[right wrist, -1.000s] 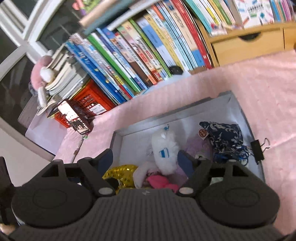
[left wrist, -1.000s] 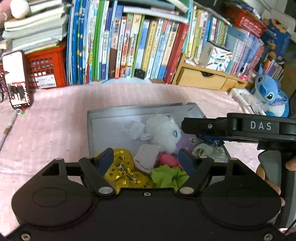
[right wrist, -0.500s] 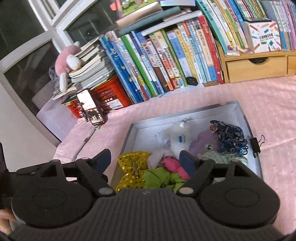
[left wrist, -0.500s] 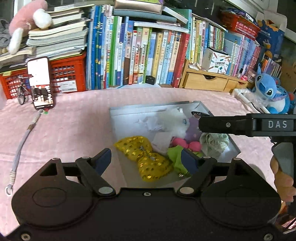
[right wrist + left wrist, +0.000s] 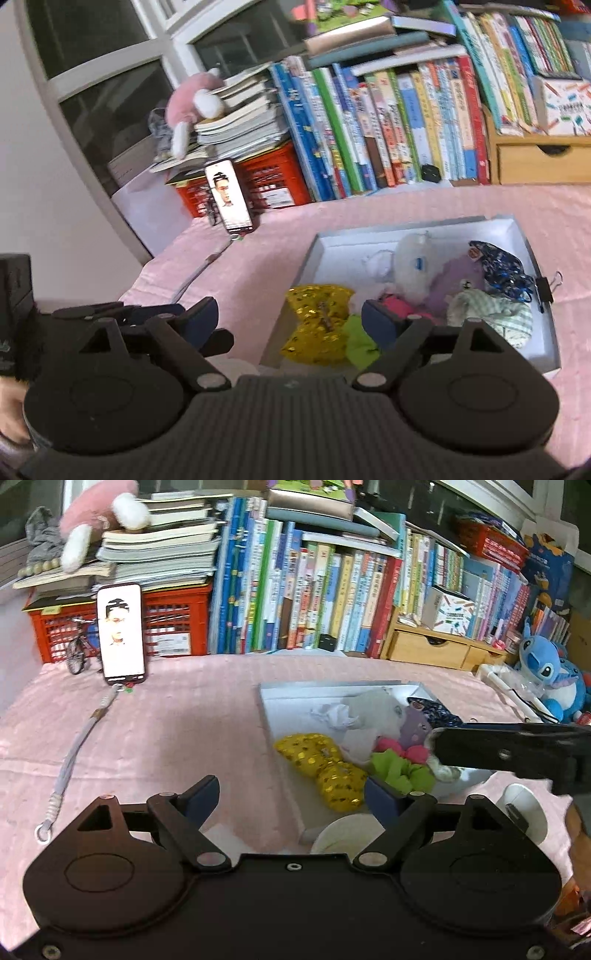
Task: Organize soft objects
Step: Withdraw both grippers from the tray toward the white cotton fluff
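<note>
A shallow grey box [image 5: 266, 716] on the pink cloth holds soft things: a yellow sequinned bow [image 5: 321, 764], a white plush [image 5: 373, 709], a purple plush [image 5: 415, 727], pink pompoms [image 5: 386, 746], green cloth [image 5: 399, 771] and a dark blue patterned pouch [image 5: 498, 266]. My left gripper [image 5: 291, 794] hangs back from the box's near left corner, its jaws opening with nothing between them. My right gripper [image 5: 291, 315] hovers over the box's [image 5: 406, 223] near edge above the bow [image 5: 319, 321], jaws opening and empty. It shows side-on as the black right gripper [image 5: 509, 753].
A phone [image 5: 120, 635] leans on a red crate [image 5: 173, 624] at the back left, and a lanyard [image 5: 74, 753] trails from it. Books [image 5: 314, 602] line the back. A blue plush [image 5: 546, 672] sits far right. A white cup [image 5: 347, 836] stands near me. A binder clip [image 5: 545, 288] lies right of the box.
Both grippers have drawn back from the box, so more of the pink cloth shows. Their jaws stand a little wider. The right wrist has rolled toward level.
</note>
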Demonstrator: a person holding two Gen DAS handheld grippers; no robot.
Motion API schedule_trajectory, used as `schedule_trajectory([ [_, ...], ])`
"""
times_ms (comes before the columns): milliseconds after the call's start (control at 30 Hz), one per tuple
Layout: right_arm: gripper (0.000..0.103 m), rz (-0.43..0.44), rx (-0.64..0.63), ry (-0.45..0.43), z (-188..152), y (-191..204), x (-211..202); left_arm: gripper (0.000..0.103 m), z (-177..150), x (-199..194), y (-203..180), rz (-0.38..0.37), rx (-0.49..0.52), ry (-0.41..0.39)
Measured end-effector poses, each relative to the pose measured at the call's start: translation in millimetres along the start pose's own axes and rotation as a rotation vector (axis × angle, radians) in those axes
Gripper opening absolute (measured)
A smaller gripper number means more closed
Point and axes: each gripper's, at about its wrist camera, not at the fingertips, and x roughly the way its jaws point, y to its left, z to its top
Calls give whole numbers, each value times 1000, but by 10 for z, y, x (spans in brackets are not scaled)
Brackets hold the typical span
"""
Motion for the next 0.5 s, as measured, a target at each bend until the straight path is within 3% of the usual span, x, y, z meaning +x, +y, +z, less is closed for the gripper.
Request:
schedule_trajectory([
  [233, 92, 2, -112, -56, -231, 301, -148, 85, -186, -70, 325, 42, -42, 0],
  [500, 93, -54, -310, -191, -522, 734, -377, 85, -324, -8, 716, 64, -142, 30],
])
